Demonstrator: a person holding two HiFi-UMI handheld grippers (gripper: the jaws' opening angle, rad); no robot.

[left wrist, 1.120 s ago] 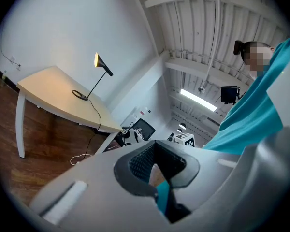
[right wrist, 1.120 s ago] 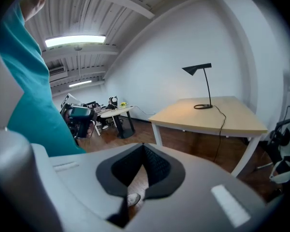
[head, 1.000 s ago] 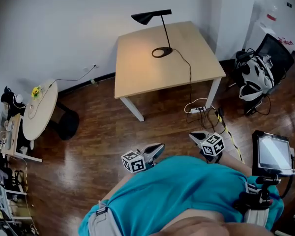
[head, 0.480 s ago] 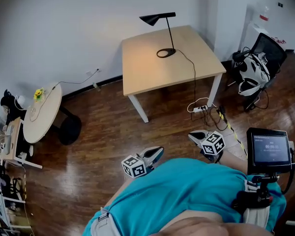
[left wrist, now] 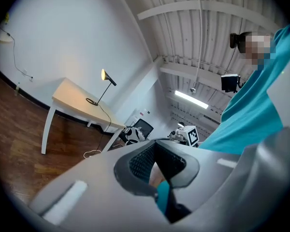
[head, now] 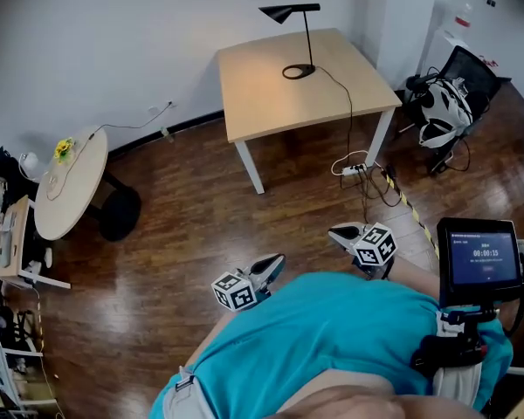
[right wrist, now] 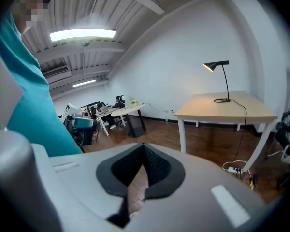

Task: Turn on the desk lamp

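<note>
A black desk lamp (head: 307, 37) stands at the far edge of a light wooden desk (head: 271, 103), well ahead of me across the wood floor. Its shade glows warm in the left gripper view (left wrist: 104, 74) and the right gripper view (right wrist: 210, 66), and a warm patch lies on the desktop. My left gripper (head: 275, 263) and right gripper (head: 336, 232) are held close to my body, both shut with nothing in them. The jaws meet at their tips in the left gripper (left wrist: 154, 141) and right gripper (right wrist: 143, 144) views.
The lamp's cord runs off the desk to a power strip (head: 354, 170) on the floor. A black chair with a helmet (head: 445, 103) stands right of the desk. A round white table (head: 65, 182) and a dark stool (head: 120, 214) are at left. A small screen (head: 485, 260) hangs at my right hip.
The head view has swung a little, so the desk and lamp sit higher and further right. The hip screen went from bright to dark with a timer. Both grippers stay shut.
</note>
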